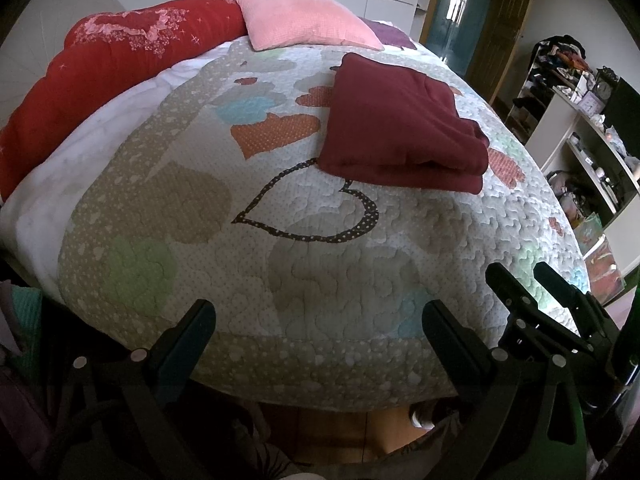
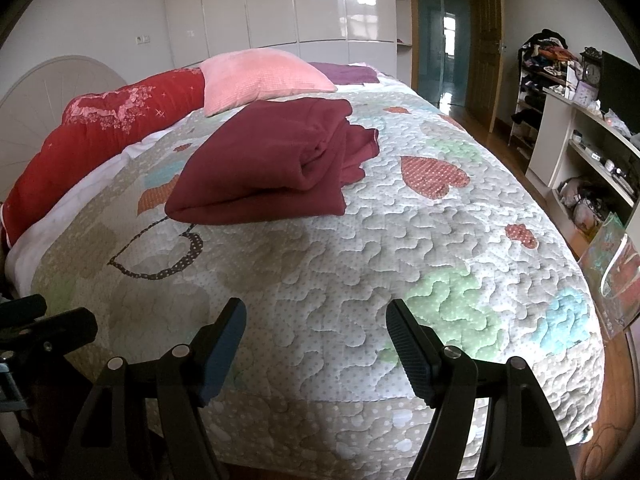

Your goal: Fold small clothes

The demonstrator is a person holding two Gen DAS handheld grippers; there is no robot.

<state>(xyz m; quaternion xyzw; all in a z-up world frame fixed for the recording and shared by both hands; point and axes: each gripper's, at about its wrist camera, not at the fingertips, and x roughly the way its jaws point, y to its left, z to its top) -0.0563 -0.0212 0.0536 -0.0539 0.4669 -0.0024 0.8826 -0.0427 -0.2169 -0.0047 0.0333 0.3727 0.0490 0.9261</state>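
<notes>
A dark red garment (image 1: 396,128) (image 2: 272,160) lies folded into a thick rectangle on the quilted bedspread (image 1: 320,280) (image 2: 360,264), towards the middle of the bed. My left gripper (image 1: 320,316) hovers open over the bed's near edge, well short of the garment, with nothing between its fingers. My right gripper (image 2: 316,316) is likewise open and empty above the near part of the quilt; it also shows at the right of the left wrist view (image 1: 528,276). The left gripper's black fingers (image 2: 40,320) show at the left edge of the right wrist view.
A pink pillow (image 1: 304,20) (image 2: 260,76) and a long red bolster (image 1: 104,76) (image 2: 100,136) lie at the head of the bed. White shelves (image 2: 592,148) full of clutter stand to the right. A wardrobe (image 2: 280,4) and a doorway (image 2: 444,32) are behind.
</notes>
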